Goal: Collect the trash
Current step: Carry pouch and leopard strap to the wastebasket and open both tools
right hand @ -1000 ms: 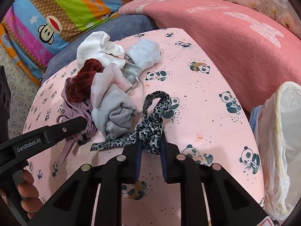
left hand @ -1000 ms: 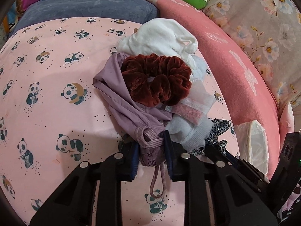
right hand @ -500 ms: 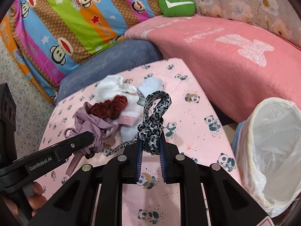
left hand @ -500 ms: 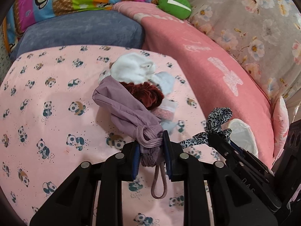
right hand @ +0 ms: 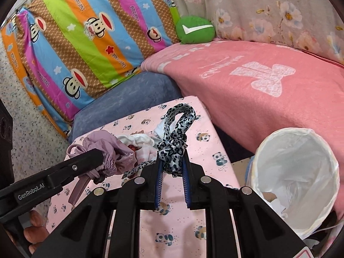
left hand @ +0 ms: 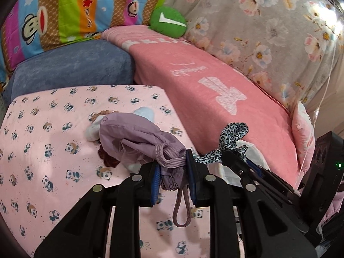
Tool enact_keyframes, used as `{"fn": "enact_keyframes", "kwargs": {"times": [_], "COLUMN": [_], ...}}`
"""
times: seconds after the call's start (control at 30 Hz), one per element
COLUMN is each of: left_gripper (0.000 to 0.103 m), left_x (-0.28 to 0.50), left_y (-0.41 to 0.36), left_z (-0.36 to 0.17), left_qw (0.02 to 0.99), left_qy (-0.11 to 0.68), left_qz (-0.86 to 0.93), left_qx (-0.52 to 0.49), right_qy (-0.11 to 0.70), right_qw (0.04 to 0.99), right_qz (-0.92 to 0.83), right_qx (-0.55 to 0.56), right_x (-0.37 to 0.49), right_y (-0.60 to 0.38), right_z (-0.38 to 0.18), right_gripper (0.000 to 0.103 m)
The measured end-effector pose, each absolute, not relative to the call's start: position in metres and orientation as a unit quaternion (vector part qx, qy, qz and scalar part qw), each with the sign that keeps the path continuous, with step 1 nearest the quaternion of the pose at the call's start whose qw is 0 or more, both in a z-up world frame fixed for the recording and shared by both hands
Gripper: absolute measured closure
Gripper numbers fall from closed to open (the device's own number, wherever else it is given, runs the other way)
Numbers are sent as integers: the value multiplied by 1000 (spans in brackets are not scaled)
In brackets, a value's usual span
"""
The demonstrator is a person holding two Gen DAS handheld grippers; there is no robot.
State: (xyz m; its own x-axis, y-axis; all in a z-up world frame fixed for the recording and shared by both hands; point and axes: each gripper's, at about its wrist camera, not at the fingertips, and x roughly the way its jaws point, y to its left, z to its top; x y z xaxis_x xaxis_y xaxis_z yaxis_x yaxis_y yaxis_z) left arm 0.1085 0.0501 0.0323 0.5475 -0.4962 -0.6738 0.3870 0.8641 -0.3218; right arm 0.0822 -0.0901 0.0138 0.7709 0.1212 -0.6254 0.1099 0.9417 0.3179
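Left gripper (left hand: 173, 172) was clamped narrowly on the gathered neck of a lilac drawstring pouch (left hand: 137, 142), whose cord loop (left hand: 181, 208) hung down between the fingers. The pouch was raised above the panda-print sheet (left hand: 43, 133), with its body pointing to the far left. Right gripper (right hand: 172, 172) was pinched tight on the knot of a leopard-print ribbon (right hand: 176, 133); one loop stood upright above the fingers and a tail trailed to the near left. Beneath and behind the pouch, a pile of remaining items (right hand: 139, 142) lay on the sheet, including white cloth and a dark red piece. A white-lined waste bin (right hand: 296, 172) stood at the near right, just beside the sheet's edge, with paper scraps visible inside. A pink blanket (right hand: 268, 90) and a green cushion (right hand: 195, 30) lay farther back.
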Motion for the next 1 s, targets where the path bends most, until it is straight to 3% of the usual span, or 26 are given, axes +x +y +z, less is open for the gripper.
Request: {"fn": "enact_keyframes", "kwargs": {"times": [1.0], "left_gripper": [81], "left_x": [61], "left_y": [-124], "left_z": [29], "left_qw": [819], "left_qy": [407], "left_qz": [-403], "left_qx": [35], "right_qy": [312], "right_qw": [907], "right_qz": [-147], "right_qx": [242], "right_x": [-5], "right_y": [-248], "right_z": [1], "right_gripper": [86]}}
